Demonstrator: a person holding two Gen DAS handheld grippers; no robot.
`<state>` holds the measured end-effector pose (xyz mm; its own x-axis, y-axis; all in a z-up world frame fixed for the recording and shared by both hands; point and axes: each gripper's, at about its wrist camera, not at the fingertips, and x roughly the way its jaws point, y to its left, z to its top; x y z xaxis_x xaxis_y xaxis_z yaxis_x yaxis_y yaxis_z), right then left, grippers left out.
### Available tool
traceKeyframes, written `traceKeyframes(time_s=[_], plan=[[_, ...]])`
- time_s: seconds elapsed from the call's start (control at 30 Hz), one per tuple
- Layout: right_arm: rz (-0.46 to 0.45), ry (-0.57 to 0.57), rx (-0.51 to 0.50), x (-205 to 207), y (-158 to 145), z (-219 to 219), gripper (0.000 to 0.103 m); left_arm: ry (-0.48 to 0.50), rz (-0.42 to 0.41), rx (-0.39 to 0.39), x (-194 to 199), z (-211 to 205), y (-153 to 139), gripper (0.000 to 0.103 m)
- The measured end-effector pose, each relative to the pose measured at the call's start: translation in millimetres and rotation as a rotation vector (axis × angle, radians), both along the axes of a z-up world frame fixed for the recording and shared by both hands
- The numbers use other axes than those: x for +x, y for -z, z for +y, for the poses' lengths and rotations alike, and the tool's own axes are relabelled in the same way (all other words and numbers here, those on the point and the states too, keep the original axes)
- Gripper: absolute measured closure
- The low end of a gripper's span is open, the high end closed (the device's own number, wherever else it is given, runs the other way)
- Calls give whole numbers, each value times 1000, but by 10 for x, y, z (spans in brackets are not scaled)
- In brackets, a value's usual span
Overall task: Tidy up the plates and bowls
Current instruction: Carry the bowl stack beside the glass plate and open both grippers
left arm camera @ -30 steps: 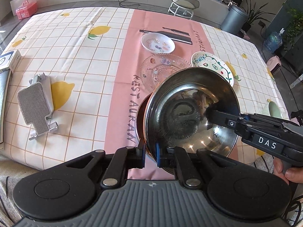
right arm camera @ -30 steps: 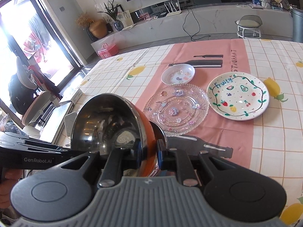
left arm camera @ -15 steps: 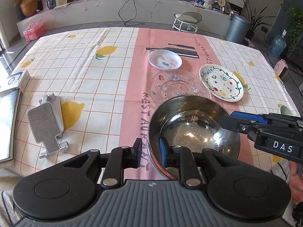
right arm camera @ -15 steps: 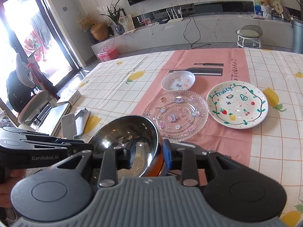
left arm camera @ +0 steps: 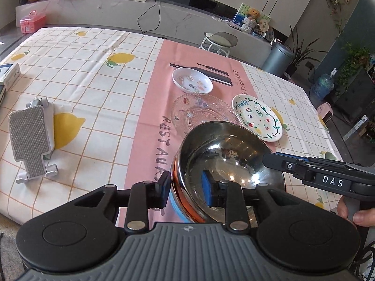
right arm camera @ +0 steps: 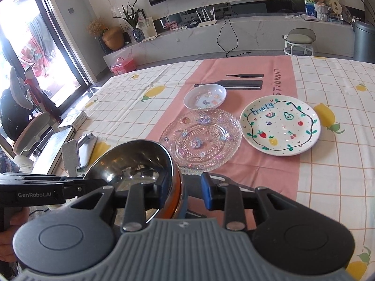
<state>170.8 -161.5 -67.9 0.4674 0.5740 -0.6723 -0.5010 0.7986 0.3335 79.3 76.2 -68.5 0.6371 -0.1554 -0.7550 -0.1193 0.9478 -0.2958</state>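
Observation:
A steel bowl (left arm camera: 229, 159) with an orange outside lies level near the table's front edge, on top of something with a blue rim (left arm camera: 178, 208). My left gripper (left arm camera: 185, 189) straddles the bowl's near rim; its jaws are opening, and the inner pad stands clear of the metal. My right gripper (right arm camera: 185, 193) straddles the opposite rim of the bowl (right arm camera: 131, 161), open, with its outer pad apart from the wall. Beyond lie a clear glass plate (right arm camera: 201, 138), a white "Fruity" plate (right arm camera: 280, 124) and a small white dish (right arm camera: 205, 97).
A grey phone stand (left arm camera: 30, 138) lies on the cloth to the left, with a white box (left arm camera: 8, 75) at the left edge. A person's hand (left arm camera: 351, 213) holds the right gripper's handle. The table's front edge runs just under the bowl.
The bowl, tilted up on its edge a second ago, has come down to lie level. Both grippers' jaws have widened and let go of its rim.

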Motion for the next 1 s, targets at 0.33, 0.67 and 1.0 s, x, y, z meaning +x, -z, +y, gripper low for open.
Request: traceKeyframes(time_s=[0.33, 0.67, 1.0], plan=[[54, 4, 33, 65, 77, -45, 72, -1, -21, 41, -46, -52, 43, 70], [54, 1, 23, 64, 81, -34, 71, -11, -27, 33, -83, -16, 53, 61], [67, 11, 94, 86, 70, -124, 66, -17, -5, 41, -103, -26, 77, 58]])
